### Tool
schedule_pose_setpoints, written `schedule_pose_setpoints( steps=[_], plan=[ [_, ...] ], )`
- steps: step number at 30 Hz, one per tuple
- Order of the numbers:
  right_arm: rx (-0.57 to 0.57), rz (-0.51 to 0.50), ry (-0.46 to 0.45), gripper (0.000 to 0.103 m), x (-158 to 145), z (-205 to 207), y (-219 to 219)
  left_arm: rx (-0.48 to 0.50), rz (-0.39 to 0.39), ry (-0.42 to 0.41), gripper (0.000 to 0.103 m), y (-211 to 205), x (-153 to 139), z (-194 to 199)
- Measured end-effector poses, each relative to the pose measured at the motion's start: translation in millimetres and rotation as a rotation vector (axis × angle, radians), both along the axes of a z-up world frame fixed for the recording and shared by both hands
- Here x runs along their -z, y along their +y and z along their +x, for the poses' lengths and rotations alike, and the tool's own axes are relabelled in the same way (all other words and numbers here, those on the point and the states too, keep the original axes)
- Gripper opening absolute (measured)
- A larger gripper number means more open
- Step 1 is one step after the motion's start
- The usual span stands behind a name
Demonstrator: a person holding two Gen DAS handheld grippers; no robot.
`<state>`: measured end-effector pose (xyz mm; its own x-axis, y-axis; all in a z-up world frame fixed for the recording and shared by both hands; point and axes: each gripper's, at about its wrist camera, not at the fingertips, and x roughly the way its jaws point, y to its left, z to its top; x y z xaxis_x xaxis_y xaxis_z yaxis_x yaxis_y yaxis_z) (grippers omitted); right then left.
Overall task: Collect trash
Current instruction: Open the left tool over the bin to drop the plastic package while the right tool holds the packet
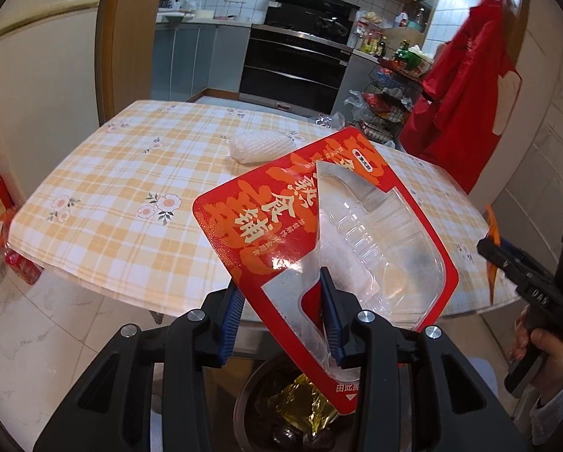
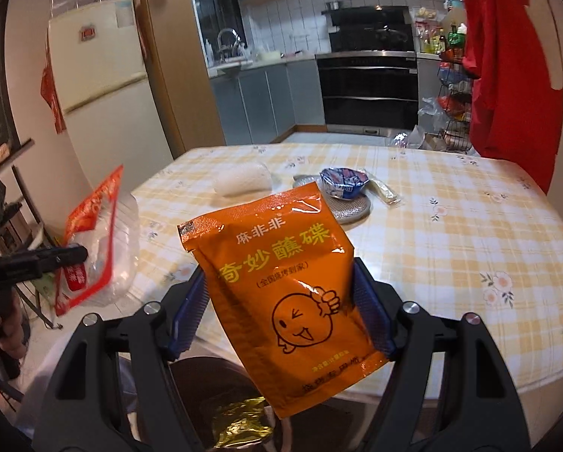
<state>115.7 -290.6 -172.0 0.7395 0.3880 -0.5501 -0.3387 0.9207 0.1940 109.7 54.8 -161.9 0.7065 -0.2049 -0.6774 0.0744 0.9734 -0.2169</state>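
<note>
A red blister package (image 1: 319, 233) with a clear plastic shell is held tilted in the left gripper (image 1: 281, 324), above a round bin (image 1: 251, 406) in which gold foil (image 1: 300, 410) lies. The blue pads (image 1: 330, 316) of this gripper are set apart, and the package's lower part sits between them; whether both pads press on it cannot be told. In the right wrist view the same package (image 2: 93, 241) is seen at the left, just beside the table edge.

An orange sauce pouch (image 2: 285, 293) with a winking cartoon face is seen between the blue pads (image 2: 372, 309) of the right gripper (image 2: 281, 312). The jaws are spread wide, and the pouch's right edge lies against the right pad; a firm pinch cannot be confirmed. Gold foil (image 2: 240, 425) is seen below it.

On the table (image 2: 469, 226), covered in a yellow checked cloth, a white foam net sleeve (image 2: 244, 180), a blue and white cup (image 2: 343, 182) on a grey round pad (image 2: 351, 211), and a pale wrapper (image 2: 385, 190) are left lying. Behind, a black oven (image 2: 368, 90), a cream fridge (image 2: 97, 67) and a red garment (image 2: 507, 56) are visible
</note>
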Motion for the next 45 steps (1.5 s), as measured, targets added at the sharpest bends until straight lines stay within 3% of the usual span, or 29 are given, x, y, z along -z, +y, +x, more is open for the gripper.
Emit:
schedule_pose_setpoints(
  steps=[16,29,31,35,45],
  plan=[
    [0.023,0.031,-0.093,0.073,-31.7,-61.3,-7.2,0.094,0.096,-0.061,0.038,-28.2,-13.3,-59.9],
    [0.025,0.052,-0.095,0.073,-29.2,-69.4,-14.2,0.162,0.116,-0.020,0.040,-46.4,-5.5,-60.9],
    [0.026,0.054,-0.089,0.073,-26.3,-68.3,-16.1,0.174,0.118,-0.010,0.043,-51.2,-1.5,-59.8],
    [0.029,0.055,-0.079,0.073,-22.4,-66.3,-17.1,0.182,0.113,0.019,0.071,-57.3,7.9,-57.0],
    [0.006,0.033,-0.074,0.073,-19.5,-65.9,-9.0,0.068,0.093,-0.017,0.093,-35.2,-4.4,-53.7]
  ],
)
